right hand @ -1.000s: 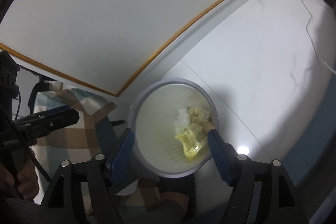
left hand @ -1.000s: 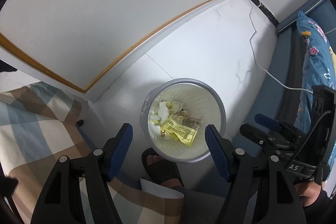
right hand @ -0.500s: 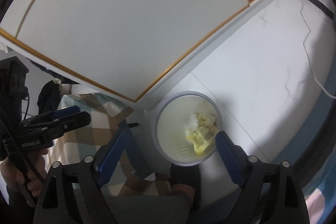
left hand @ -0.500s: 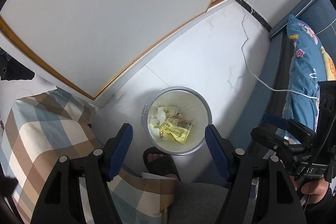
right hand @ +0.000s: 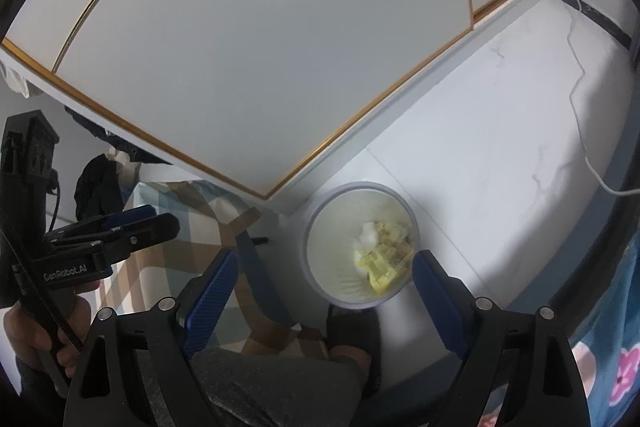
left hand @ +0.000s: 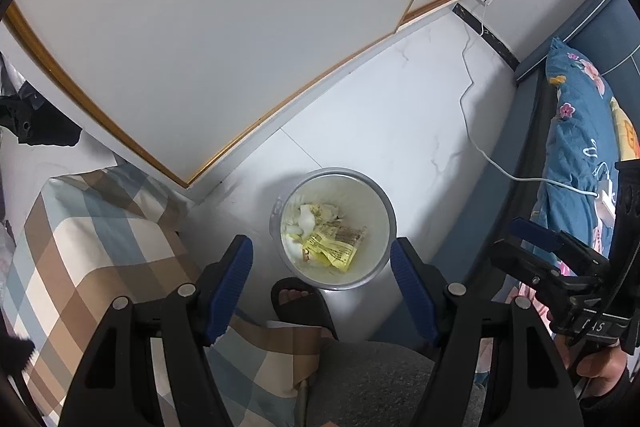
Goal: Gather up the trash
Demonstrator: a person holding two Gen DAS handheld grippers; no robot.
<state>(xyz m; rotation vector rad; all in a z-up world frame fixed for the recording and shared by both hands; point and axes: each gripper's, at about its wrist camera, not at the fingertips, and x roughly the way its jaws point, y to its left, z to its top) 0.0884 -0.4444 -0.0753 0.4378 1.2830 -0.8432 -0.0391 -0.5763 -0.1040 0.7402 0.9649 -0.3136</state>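
Both grippers hang spread and empty above the floor, the left gripper and the right gripper each pointing steeply down with nothing between the blue pads. Straight below and a little ahead of both stands the bin, upright on the white tiles near the corner of the checked bedcover, just beyond a slippered foot. Neither hand looks clearly nearer. Inside lie yellow wrappers and crumpled white tissue, the wrappers lying crosswise.
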